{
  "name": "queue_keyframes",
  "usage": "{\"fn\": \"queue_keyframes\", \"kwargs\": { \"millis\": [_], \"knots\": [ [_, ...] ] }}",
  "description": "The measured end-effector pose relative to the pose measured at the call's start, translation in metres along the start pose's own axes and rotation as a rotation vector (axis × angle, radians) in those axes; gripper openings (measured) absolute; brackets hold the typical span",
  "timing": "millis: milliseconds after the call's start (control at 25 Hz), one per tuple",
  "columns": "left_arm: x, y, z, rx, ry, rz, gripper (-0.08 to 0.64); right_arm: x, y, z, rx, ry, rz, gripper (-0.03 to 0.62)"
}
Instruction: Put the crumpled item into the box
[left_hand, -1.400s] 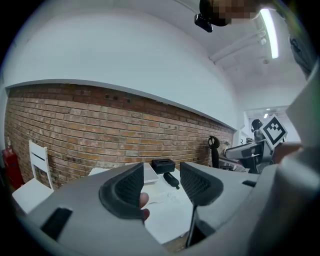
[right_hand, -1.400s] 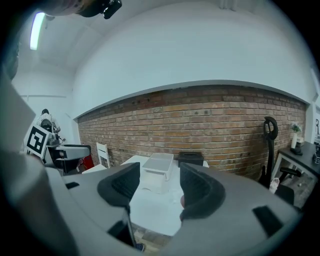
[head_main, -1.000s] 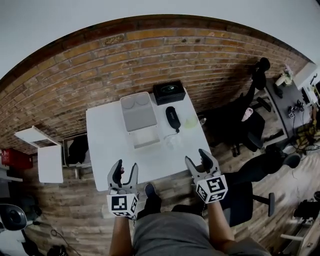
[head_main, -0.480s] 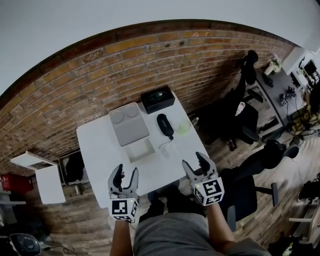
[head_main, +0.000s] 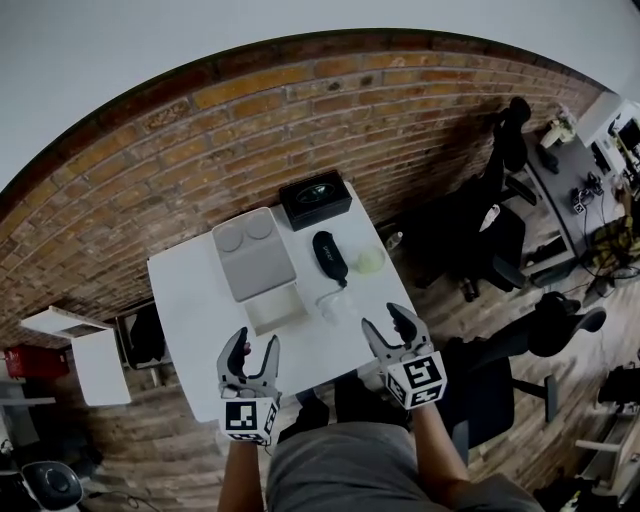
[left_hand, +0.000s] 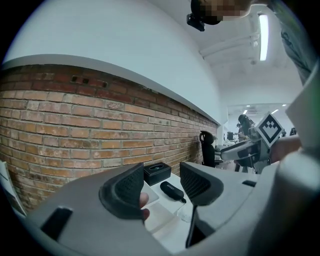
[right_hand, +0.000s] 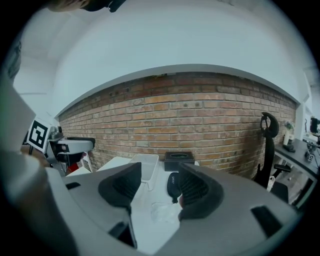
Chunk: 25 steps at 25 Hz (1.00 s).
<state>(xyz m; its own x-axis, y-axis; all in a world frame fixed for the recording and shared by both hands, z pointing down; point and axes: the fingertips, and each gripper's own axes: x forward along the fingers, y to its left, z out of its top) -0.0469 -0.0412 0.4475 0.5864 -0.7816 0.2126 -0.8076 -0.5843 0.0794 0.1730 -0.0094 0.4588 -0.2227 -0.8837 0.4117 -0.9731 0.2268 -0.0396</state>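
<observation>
Lying on table (head_main: 195, 300), crumpled item (head_main: 337, 303), box (head_main: 272, 308) beside, edges well apart

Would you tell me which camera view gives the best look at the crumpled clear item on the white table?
The right gripper view: the crumpled item lies near and centred, its creases visible. The head view shows it as a small pale blob beside the open box. The left gripper view shows only a sliver.

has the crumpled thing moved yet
No. The crumpled item still lies just right of the box, at the near end of the black case.
</observation>
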Motion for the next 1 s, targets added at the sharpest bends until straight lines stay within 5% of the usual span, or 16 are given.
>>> {"fn": "queue_keyframes", "kwargs": {
  "millis": [400,1000],
  "knots": [
    [0.023,-0.009,-0.006,-0.004,0.042,-0.007,0.221,0.027,-0.018,-0.028,0.057,0.053,0.035,0.239],
    [0.04,-0.011,-0.033,-0.01,0.112,-0.005,0.221,0.08,-0.031,-0.148,0.152,0.3,0.083,0.232]
  ]
}}
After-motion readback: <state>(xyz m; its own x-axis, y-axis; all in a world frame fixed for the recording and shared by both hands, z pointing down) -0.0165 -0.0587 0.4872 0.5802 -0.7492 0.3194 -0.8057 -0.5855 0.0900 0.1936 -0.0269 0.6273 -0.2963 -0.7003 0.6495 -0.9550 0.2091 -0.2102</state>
